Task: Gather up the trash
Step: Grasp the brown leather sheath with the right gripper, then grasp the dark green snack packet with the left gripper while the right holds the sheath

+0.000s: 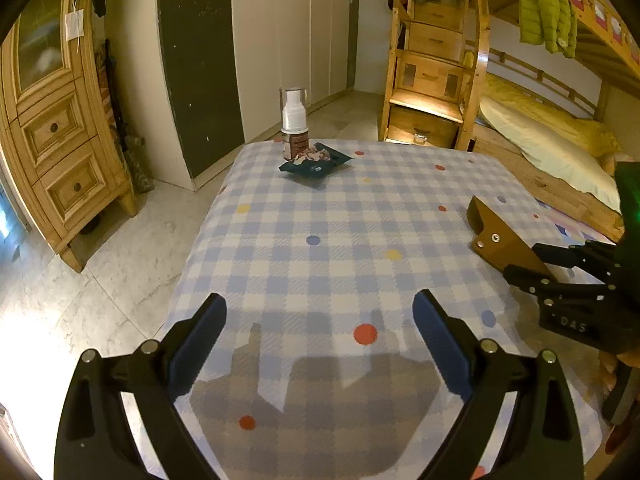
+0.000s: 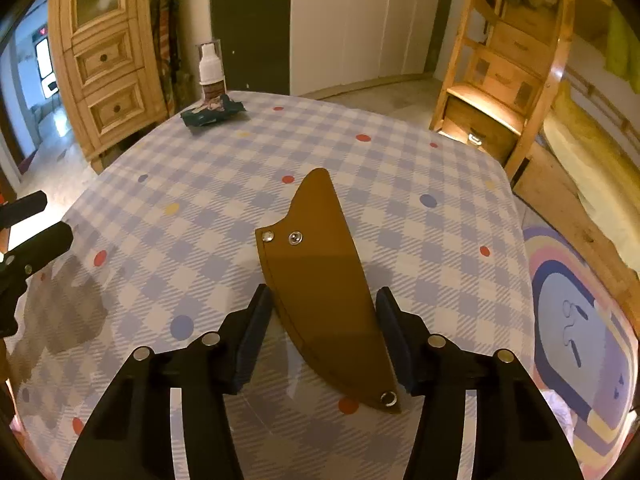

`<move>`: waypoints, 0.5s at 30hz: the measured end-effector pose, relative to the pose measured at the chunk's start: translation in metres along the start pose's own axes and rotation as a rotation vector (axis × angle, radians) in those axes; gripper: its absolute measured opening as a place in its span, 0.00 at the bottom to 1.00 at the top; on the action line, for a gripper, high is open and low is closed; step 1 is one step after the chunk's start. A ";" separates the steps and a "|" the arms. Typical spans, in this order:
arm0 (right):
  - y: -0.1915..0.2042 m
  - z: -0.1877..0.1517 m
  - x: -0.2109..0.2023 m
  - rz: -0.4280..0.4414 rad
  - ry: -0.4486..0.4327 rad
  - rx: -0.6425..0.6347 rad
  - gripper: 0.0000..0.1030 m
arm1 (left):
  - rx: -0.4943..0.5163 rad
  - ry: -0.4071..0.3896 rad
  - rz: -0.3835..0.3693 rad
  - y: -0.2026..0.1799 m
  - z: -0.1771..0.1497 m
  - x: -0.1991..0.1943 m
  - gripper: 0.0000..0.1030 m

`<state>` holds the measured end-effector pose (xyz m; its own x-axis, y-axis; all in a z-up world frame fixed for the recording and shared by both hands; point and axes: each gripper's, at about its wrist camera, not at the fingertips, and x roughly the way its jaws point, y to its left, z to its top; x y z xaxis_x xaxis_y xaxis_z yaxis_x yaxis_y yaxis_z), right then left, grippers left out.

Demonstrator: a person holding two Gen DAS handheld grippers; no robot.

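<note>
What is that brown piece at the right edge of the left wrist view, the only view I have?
Observer: A brown sheath, curved like a blade, lying on the checked tablecloth.
Operator: Does the right gripper hold it?
Observer: Not visibly. The right gripper straddles it with jaws open, and a gap shows beside one pad.
Operator: Any fastenings besides the two I see?
Observer: A third snap sits at its narrow near end.

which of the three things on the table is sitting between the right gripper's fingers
The brown sheath, lying flat between the right gripper fingers. The spray bottle and dark wrapper sit at the far edge.
</note>
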<state>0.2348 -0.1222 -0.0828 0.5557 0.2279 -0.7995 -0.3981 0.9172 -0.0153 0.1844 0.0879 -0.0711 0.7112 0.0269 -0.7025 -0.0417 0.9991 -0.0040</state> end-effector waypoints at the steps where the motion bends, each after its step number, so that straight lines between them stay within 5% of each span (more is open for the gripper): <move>1: 0.000 0.000 0.000 0.004 -0.001 0.007 0.48 | -0.003 0.002 -0.002 0.002 0.001 0.002 0.89; 12: -0.016 0.012 0.009 -0.022 -0.001 0.133 0.45 | -0.056 0.017 -0.023 0.019 0.044 0.056 0.89; 15: -0.022 0.013 0.005 -0.006 -0.016 0.158 0.45 | -0.055 0.016 -0.030 0.022 0.058 0.071 0.81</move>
<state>0.2555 -0.1367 -0.0792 0.5695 0.2263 -0.7902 -0.2760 0.9582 0.0755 0.2751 0.1133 -0.0797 0.7014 -0.0041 -0.7128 -0.0590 0.9962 -0.0638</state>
